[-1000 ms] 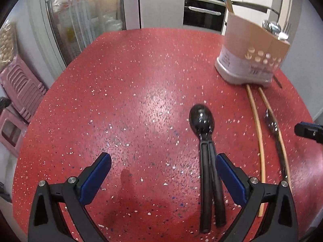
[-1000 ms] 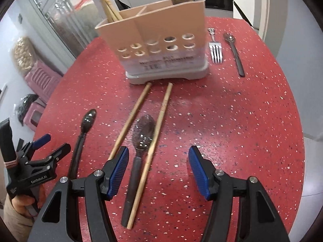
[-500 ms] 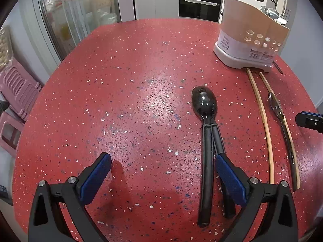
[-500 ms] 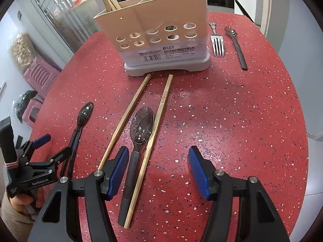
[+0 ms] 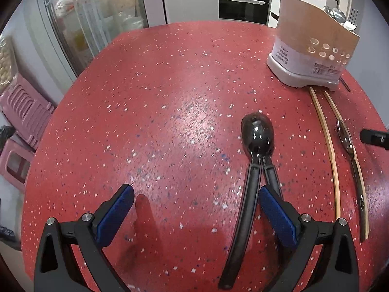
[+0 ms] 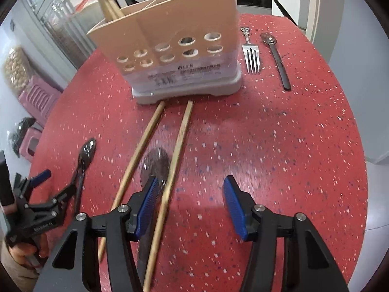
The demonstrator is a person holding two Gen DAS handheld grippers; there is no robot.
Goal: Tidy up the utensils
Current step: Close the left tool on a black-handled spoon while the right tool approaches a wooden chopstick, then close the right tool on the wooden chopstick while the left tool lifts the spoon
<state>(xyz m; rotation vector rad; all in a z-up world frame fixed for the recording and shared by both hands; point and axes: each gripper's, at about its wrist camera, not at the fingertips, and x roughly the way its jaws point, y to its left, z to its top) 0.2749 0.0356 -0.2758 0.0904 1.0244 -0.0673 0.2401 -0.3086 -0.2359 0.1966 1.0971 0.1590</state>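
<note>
At the far left of the red surface (image 5: 170,112) the left tongs (image 5: 194,209) stand wide apart and grip nothing; the black spoons (image 5: 257,136), two lying bowl on bowl with handles splayed, now run between the blue pads where a second ago they lay just outside the right-hand pad, so I judge a pick-up is being lined up; right of them lie two wooden chopsticks (image 6: 180,143) with a dark spoon (image 6: 155,165) between, all pointing at the tan utensil holder (image 6: 170,48), which already holds chopsticks and metal cutlery; the right tongs (image 6: 189,206) are open, their jaws have just been closing a little, and the right chopstick sits just inside the left pad, not yet pinched; they have come nearer the holder; further right a fork (image 6: 251,56) and a small spoon (image 6: 277,58) wait untouched; the dark spoon's handle is hidden under the tongs, the picture is smeared by motion, and the holder's compartments cannot be read.
</note>
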